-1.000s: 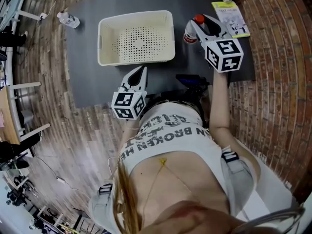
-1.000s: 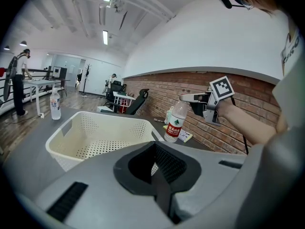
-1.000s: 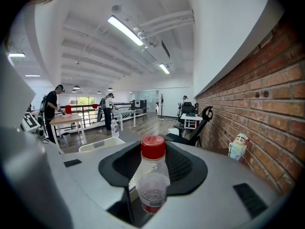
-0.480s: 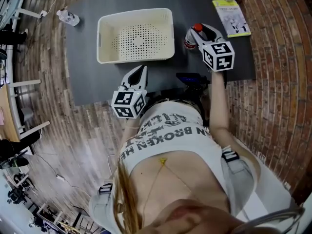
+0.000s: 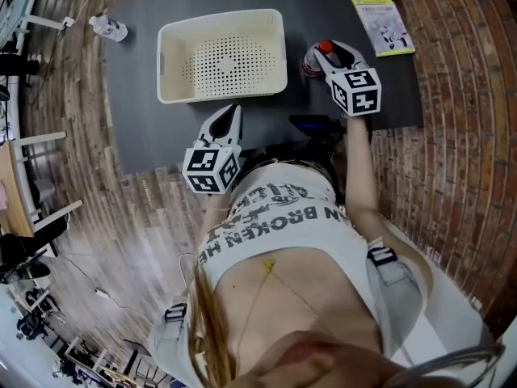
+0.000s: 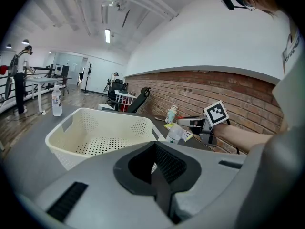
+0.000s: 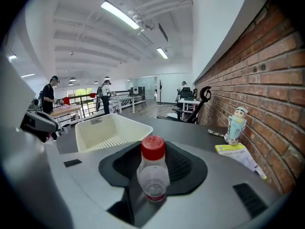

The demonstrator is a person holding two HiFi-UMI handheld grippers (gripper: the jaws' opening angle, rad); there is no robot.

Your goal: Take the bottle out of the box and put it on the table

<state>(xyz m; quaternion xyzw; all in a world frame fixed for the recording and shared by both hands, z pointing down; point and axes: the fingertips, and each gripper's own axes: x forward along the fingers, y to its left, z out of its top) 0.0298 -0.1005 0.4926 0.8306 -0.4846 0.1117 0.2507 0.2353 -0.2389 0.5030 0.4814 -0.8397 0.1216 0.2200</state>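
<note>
The right gripper pinches a small clear plastic bottle by its body, with one dark ribbed pad on each side and the jaws held apart by its width; the red screw cap stands above the jaws, so the bottle's long axis is upright and crosses the line along which the gripper points. The bottle is already out of the cream plastic basket (the task's box, smooth-rimmed with a perforated floor, now empty) and hangs just to the right of it over bare dark grey tabletop. I cannot tell whether its base touches the surface; the jaws hide the bottom in the right gripper view, and the left gripper's own body hides it in the left gripper view.

The coming move seems to turn on the straight drop from base to table; the bottle looks light, smooth and narrow-footed, so it would likely tip if released tilted or short of the surface. The left gripper hovers at the near table edge in front of the basket, its jaws pressed together on nothing; it is the farther of the two from the bottle. A yellow booklet lies by the brick wall, well apart from the landing spot.
</note>
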